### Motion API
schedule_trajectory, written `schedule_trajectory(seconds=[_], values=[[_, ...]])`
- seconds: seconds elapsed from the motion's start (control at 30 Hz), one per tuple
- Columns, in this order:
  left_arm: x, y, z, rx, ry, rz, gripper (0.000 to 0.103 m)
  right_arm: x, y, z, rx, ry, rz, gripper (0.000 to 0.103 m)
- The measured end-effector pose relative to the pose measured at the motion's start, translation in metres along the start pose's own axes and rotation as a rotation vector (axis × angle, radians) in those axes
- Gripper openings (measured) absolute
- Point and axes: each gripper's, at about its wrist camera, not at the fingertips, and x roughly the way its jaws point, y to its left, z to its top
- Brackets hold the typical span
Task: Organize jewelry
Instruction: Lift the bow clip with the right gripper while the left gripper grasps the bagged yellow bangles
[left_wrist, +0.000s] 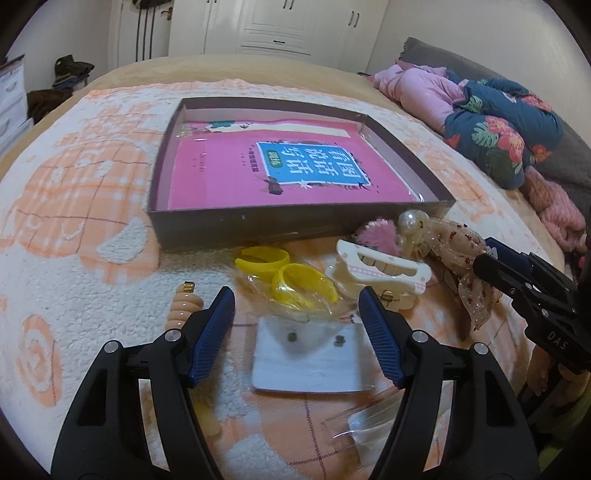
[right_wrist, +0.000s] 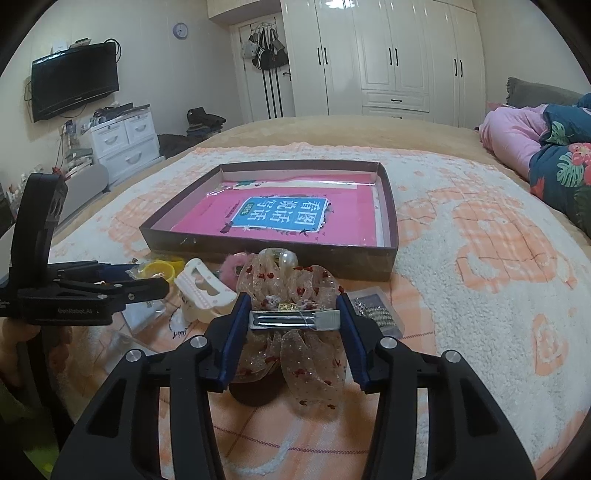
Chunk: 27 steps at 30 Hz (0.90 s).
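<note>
A shallow dark box (left_wrist: 258, 225) (right_wrist: 391, 236) with a pink book inside lies on the bed. In front of it lie yellow bracelets in clear wrap (left_wrist: 291, 280), a cream claw clip (left_wrist: 384, 271) (right_wrist: 201, 291), a white earring card (left_wrist: 314, 354), a peach spiral hair tie (left_wrist: 183, 308) and a pink fluffy piece (left_wrist: 380, 232). My left gripper (left_wrist: 297, 302) is open above the earring card and bracelets. My right gripper (right_wrist: 293, 319) is shut on the metal clip of a sheer bow hair clip (right_wrist: 291, 284) (left_wrist: 458, 254).
A small bag of sparkly clips (right_wrist: 375, 308) lies right of the bow. A clear plastic case (left_wrist: 354, 424) lies near me. Pink and floral bedding (left_wrist: 491, 122) is piled at the right. The blanket (right_wrist: 480, 258) stretches right of the box.
</note>
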Motion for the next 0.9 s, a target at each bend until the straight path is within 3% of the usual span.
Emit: schedule_trajectory(seconds=[0.3, 0.53, 0.9], values=[[-0.014, 0.017, 0.004, -0.081, -0.012, -0.013, 0.056, -0.013, -0.001, 0.004, 0.005, -0.039, 0.010, 0.045], [-0.006, 0.016, 0.005, -0.071, -0.009, -0.056, 0.039, -0.021, -0.003, 0.004, 0.034, -0.051, 0.016, 0.045], [-0.030, 0.015, 0.002, -0.061, -0.067, -0.087, 0.033, -0.037, -0.001, 0.005, 0.048, -0.077, 0.017, 0.045]])
